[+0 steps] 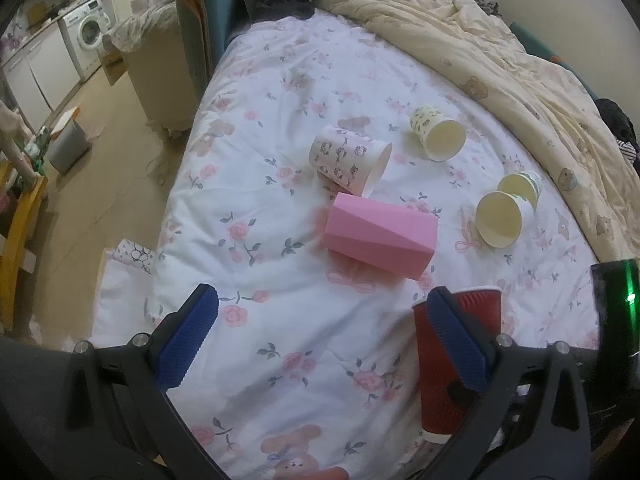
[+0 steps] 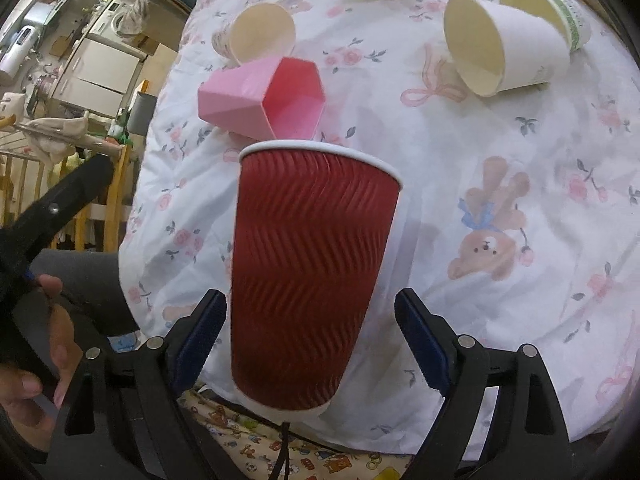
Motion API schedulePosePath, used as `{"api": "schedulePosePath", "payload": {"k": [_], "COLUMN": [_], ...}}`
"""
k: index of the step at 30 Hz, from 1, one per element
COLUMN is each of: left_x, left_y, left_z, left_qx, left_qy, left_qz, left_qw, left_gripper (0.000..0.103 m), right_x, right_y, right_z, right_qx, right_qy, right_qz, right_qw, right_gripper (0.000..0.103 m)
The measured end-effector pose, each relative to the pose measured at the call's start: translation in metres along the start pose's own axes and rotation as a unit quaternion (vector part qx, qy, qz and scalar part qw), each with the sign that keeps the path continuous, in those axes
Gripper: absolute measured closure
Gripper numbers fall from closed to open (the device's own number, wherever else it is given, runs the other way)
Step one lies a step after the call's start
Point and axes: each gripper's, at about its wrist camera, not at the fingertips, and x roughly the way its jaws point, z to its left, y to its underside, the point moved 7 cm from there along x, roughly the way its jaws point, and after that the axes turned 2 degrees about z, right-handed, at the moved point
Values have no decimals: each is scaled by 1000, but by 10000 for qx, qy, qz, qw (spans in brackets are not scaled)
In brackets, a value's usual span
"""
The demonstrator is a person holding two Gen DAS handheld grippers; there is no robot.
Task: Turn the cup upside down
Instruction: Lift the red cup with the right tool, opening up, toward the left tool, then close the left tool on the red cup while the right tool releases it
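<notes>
On the floral bedspread (image 2: 460, 152), the red ribbed cup (image 2: 308, 272) stands between the spread, untouching fingers of the right gripper (image 2: 310, 340), near the bed's edge, while the left gripper (image 1: 324, 340) gapes empty beside it and a hollow pink cup (image 2: 264, 98) lies toppled beyond.

Both wrist views over bed (image 1: 304, 360)

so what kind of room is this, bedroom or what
Most likely a bedroom in a small flat: cups lie on a bed with a floral sheet and a rumpled quilt, while a washing machine stands in the same open space.
</notes>
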Motion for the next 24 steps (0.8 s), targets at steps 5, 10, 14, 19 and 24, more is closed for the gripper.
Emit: {"api": "schedulePosePath", "payload": {"k": [5,10,14,19,24], "left_x": [-9,-22,-26,-29,-31], "left_y": [-1,-4,-5,-8,-7], "left_z": [4,14,19,20,14], "left_qx": [0,-149,-224,-290,-214], "left_qy": [-67,-63,-38,89,128], "left_qz": [-146,-322,-360,-404,-442], "left_qw": [9999,9994,9991,9987,9987], "left_gripper": [0,0,0,1,1], "right_x": [-18,-39,-64,-101,-127], "right_y": [3,9,10,9,5], "right_z": [1,10,13,2,-25], "right_qx": [12,-285,-445,-299,248], "right_qy": [46,156,305,675,786], "right_qz": [-225,-377,-788,-1736,-2523], "right_qw": [9997,9988,9954,9820,9641], "right_gripper": [14,14,14,14,14]}}
